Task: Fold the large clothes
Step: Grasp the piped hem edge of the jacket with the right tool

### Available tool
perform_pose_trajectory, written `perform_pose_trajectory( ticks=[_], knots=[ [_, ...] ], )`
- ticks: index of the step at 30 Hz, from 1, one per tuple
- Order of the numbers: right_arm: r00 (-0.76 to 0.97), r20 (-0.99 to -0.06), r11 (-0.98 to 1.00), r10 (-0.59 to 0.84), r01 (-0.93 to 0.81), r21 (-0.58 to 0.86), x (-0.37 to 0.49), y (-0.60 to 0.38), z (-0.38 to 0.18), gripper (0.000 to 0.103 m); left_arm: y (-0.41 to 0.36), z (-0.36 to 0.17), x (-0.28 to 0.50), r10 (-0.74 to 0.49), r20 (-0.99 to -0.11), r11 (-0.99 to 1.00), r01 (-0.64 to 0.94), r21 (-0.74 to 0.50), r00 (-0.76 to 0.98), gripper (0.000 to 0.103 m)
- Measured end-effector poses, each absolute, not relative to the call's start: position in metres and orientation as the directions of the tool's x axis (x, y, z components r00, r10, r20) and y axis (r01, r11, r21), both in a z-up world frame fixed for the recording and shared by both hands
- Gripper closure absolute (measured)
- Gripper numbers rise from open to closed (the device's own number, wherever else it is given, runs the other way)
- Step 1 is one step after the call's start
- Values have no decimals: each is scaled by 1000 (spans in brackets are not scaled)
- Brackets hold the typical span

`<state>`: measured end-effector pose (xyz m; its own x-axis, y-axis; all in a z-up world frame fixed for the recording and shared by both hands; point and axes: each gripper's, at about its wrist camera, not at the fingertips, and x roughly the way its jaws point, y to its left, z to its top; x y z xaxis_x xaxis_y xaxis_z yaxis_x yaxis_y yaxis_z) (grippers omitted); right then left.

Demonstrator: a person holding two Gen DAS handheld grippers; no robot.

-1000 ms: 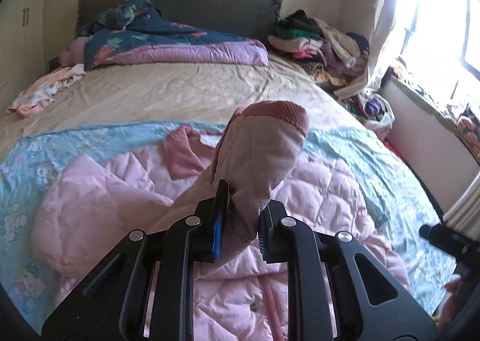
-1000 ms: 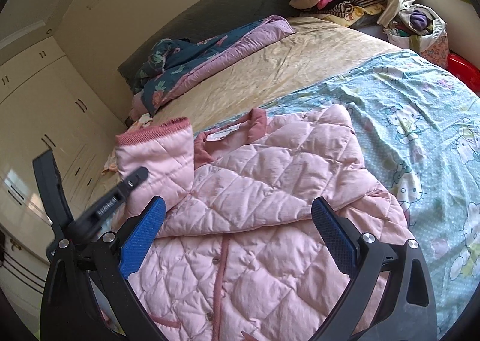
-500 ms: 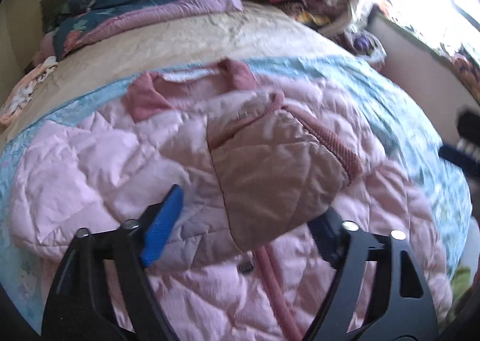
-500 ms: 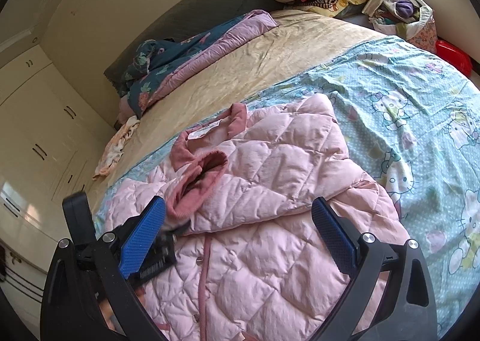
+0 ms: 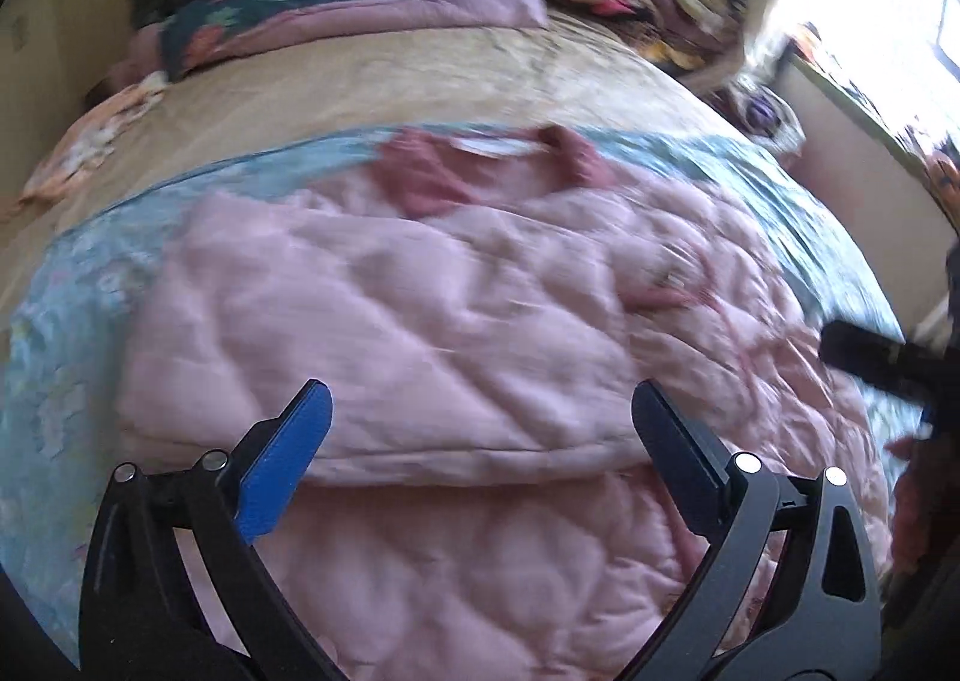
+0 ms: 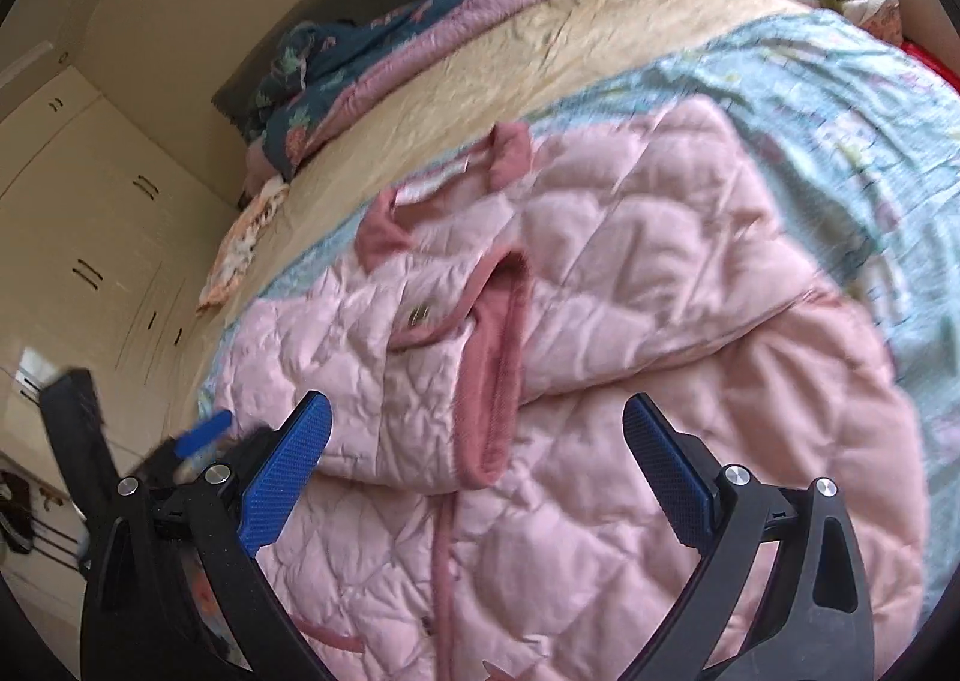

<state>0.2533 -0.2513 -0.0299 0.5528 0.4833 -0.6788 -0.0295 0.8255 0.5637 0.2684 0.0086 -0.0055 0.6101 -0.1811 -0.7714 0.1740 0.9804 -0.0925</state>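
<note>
Now the pink jacket (image 5: pixel 480 333) lies below both spread grippers (untouched).

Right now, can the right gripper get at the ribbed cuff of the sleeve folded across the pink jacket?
Probably yes. The right gripper is open and empty, and the ribbed cuff lies on top of the pink quilted jacket just ahead of its fingertips, with nothing covering it. The left gripper has just opened and holds nothing.

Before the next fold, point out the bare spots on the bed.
The beige sheet lies bare between the pink quilted jacket and the dark floral quilt at the headboard. A strip of the blue cartoon sheet shows beside the jacket. Crowded: the clothes pile in the far corner.
</note>
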Motion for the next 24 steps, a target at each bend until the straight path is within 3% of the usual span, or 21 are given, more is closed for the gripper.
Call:
perform_pose_trajectory(
  ticks=[12, 14, 18, 22, 24],
  knots=[
    [492, -723, 808, 485, 64, 586, 278, -210, -71, 6, 124, 19, 274, -47, -738, 992, -57, -115, 673, 9],
    [493, -720, 801, 488, 75, 594, 280, -208, -75, 14, 137, 19, 272, -42, -736, 988, -80, -129, 675, 9],
    [498, -728, 807, 470, 91, 583, 281, -204, -80, 38, 157, 16, 272, -34, -737, 981, -118, -154, 675, 9],
    [522, -722, 825, 454, 59, 561, 278, -203, -77, 69, 166, 12, 270, -53, -736, 972, -133, -192, 675, 9],
    [537, -711, 839, 453, 12, 544, 275, -201, -67, 78, 166, 10, 270, -52, -738, 972, -136, -192, 673, 9]
  ],
)
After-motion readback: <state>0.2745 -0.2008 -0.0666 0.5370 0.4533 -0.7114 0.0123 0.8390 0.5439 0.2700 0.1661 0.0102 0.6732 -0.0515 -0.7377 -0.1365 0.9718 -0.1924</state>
